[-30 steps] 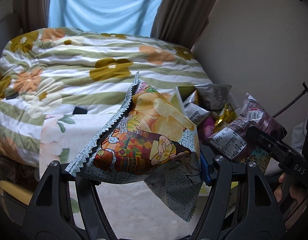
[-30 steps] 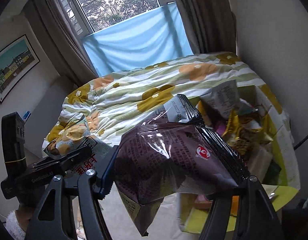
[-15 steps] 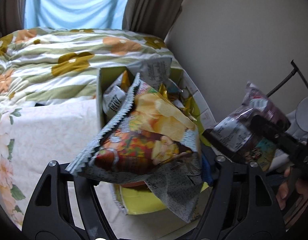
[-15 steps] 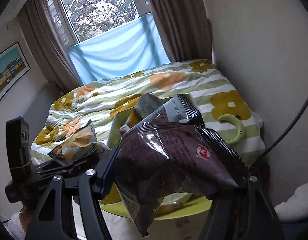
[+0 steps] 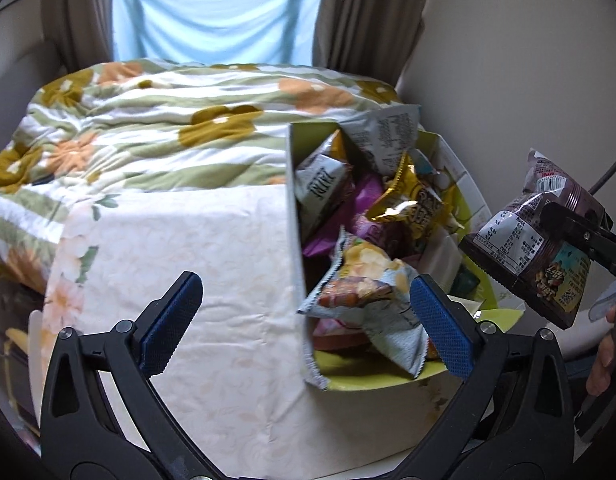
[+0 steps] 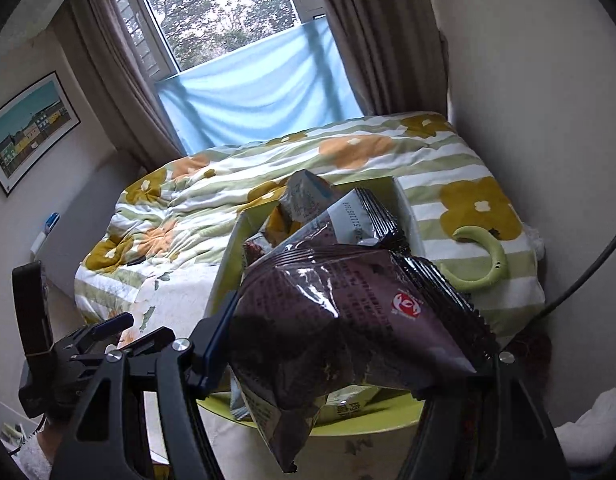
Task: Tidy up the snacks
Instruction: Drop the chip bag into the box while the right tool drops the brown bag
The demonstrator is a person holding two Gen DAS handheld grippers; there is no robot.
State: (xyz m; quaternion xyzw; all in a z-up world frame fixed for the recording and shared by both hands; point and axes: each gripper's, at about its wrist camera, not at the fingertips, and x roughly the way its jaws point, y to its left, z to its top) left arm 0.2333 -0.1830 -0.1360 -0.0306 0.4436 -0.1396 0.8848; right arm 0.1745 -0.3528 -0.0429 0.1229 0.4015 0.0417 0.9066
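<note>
floral duvet (image 5: 168, 128), blue curtain (image 6: 260, 92), framed picture (image 6: 28, 128)

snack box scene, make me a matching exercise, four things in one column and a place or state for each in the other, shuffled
Things:
1. chip bag
2. brown snack bag
3. left gripper
4. green neck fan

Places or states:
A. open, holding nothing
B. lying on the flowered quilt
C. clamped in the right gripper
D. on top of the pile in the snack box

Pairs: 1-D, 2-C, 3-A, 4-B
</note>
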